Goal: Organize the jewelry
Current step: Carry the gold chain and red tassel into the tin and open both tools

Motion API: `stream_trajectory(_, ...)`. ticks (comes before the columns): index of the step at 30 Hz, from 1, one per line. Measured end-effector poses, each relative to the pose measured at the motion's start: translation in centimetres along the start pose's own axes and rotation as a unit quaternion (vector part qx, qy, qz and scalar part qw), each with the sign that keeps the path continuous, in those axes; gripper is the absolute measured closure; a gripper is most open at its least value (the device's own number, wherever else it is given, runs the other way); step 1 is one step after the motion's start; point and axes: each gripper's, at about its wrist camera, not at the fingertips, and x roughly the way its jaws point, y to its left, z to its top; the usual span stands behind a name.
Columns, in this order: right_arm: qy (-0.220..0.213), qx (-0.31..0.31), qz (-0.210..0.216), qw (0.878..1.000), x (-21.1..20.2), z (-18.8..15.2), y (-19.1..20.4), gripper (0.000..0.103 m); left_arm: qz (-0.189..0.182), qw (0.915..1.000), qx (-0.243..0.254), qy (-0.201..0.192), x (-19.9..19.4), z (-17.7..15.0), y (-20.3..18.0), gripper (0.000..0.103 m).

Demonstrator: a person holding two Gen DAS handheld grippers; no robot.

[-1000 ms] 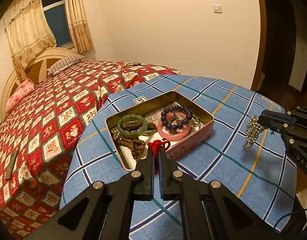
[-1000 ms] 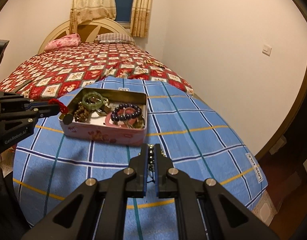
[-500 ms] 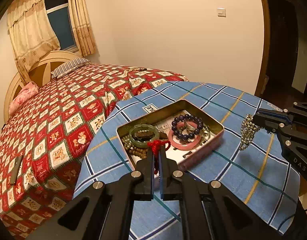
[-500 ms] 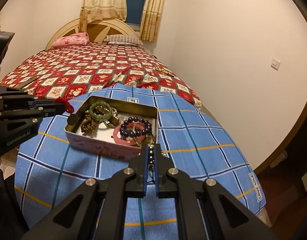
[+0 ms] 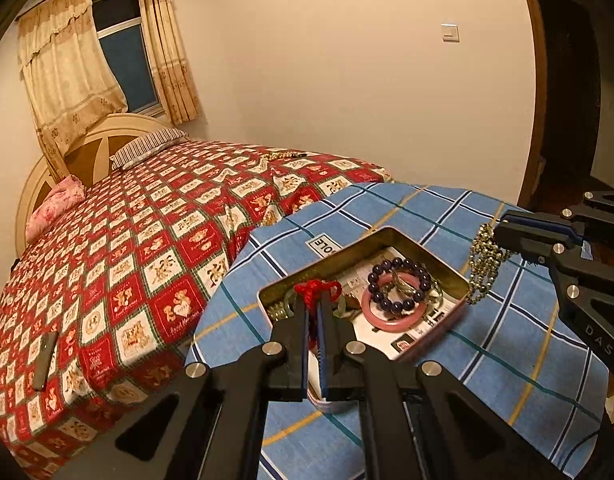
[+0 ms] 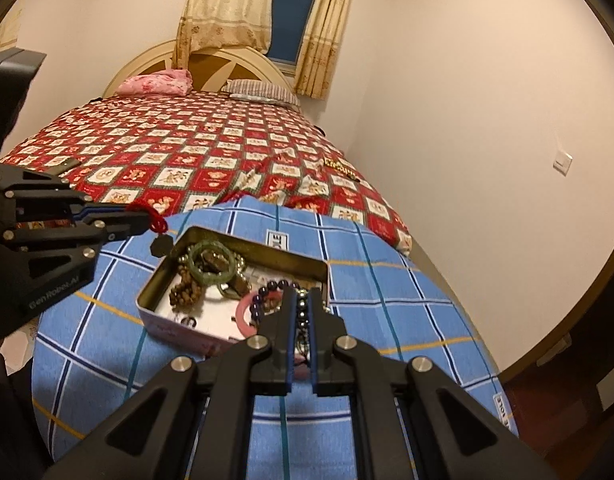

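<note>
While both claws carry a piece above the blue checked cloth point(image 5: 507, 360), each is pinched tight on its load. The left claw point(image 5: 315, 312) is clamped on a red cord point(image 5: 317, 290) whose knot bunches at its fingertips; from the right wrist view a dark pendant point(image 6: 161, 245) dangles under that cord, just off the near left corner of the tin point(image 6: 159, 280). The right claw point(image 6: 303, 308) is closed on a string of pale gold beads point(image 5: 483, 268), which hangs in loops below its tips, beside the right edge of the tin. Straight ahead of both claws, inside the tin, lie a green bangle point(image 6: 209, 262), brown wooden beads point(image 6: 185, 292), a pink bangle point(image 5: 391, 312) and a dark purple bead bracelet point(image 5: 399, 286).

To do this step well, each piece probably wants to be brought fully over the tin's opening and lowered until the dangling part rests inside before the claw lets go; releasing high risks the beads draping over the rim or the cord snagging on the bangles.
</note>
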Motion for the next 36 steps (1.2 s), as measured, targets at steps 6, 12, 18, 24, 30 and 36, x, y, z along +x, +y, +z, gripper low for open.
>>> stream_trajectory(6, -0.007, -0.008, 0.001, 1.0, 0.5, 1.5, 0.2, 0.097, 0.007, 0.9999, 0.007, -0.008, 0.3, 1.1, 0.3, 0.101)
stream_trajectory(12, -0.008, -0.012, 0.001, 1.0, 1.2, 2.4, 0.2, 0.097, 0.008, 0.9998, 0.012, -0.009, 0.9, 2.1, 0.4, 0.101)
stream_trajectory(18, -0.007, -0.009, 0.004, 1.0, 2.0, 3.1, -0.1, 0.097, 0.014, 0.9998, 0.017, -0.003, 2.3, 2.8, 0.5, 0.101)
stream_trajectory(24, 0.001, -0.007, 0.004, 1.0, 3.2, 3.6, -0.5, 0.097, 0.017, 0.9996, 0.021, 0.008, 4.0, 3.2, 0.3, 0.101)
stream_trajectory(30, 0.016, -0.002, 0.004, 1.0, 5.0, 3.6, -0.8, 0.097, 0.015, 0.9996, 0.019, 0.016, 5.7, 3.3, 0.4, 0.101)
stream_trajectory(36, 0.025, 0.003, 0.004, 1.0, 6.6, 3.3, -0.7, 0.097, 0.012, 0.9995, 0.014, 0.024, 7.2, 3.4, 0.6, 0.101)
